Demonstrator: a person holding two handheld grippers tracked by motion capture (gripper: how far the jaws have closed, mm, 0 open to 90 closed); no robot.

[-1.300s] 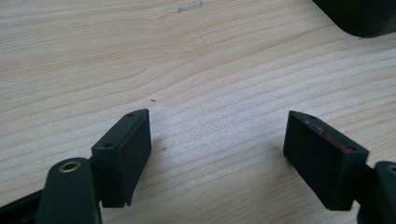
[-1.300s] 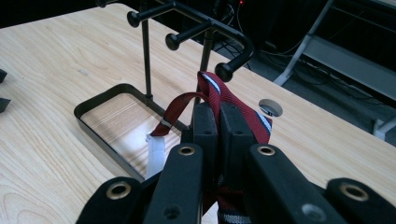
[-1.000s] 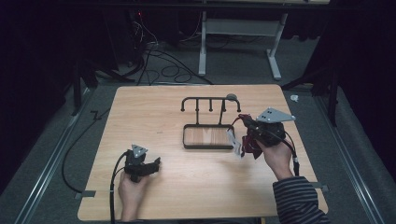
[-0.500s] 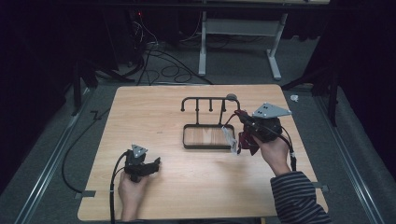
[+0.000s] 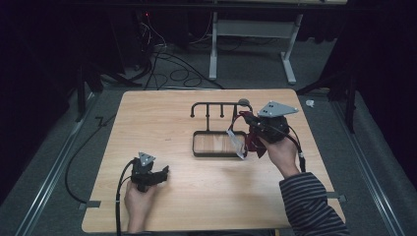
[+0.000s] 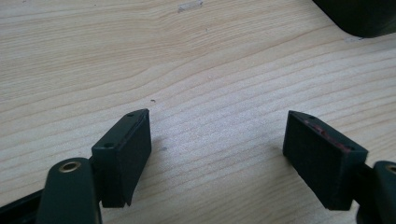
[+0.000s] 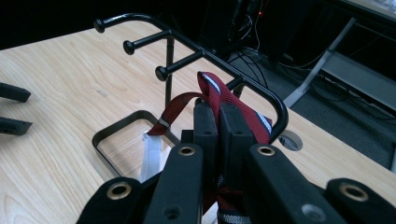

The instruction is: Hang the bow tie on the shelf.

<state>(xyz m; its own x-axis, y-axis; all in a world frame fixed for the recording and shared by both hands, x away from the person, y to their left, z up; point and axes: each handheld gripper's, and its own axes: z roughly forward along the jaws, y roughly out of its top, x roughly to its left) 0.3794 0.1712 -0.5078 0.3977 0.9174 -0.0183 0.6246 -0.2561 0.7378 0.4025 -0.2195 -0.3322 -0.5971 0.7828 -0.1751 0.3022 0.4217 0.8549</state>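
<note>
— Right gripper [image 7: 218, 109]?
— Jaws pressed together on a dark red strap [image 7: 215, 93], pinched between the two black pads. Held above the table [image 5: 162, 123], just beside the black hook rack [image 5: 219, 109], at its right end.

— Where does the strap sit against those jaws?
— Clamped between them, looping up past the tips in the right gripper view. One red tail bending off to the left and down toward the rack's rectangular base frame [image 7: 105, 135], with a pale white end [image 7: 150, 156] hanging over that frame. More red cloth with white and blue striping bunched below and to the right of the pads, close against the rack's curved top bar [image 7: 261, 91].

— And from the high view?
— Same strap [image 5: 248, 129] seen at the front of the right gripper [image 5: 253, 135], between the rack's top bar and the base frame [image 5: 219, 144]. White end [image 5: 236, 142] dangling over the frame's right edge. Touching the frame or not: cannot tell.

— Left gripper [image 6: 217, 154]?
— Jaws spread wide, nothing between them but bare wood. Seen from above, left gripper [image 5: 150, 174] low over the near left part of the table, well apart from rack and strap.

— Hooks on the rack?
— Three short pegs with knob ends visible in the right gripper view, all bare; strap close to the bar's right bend, contact with it not clear.
</note>
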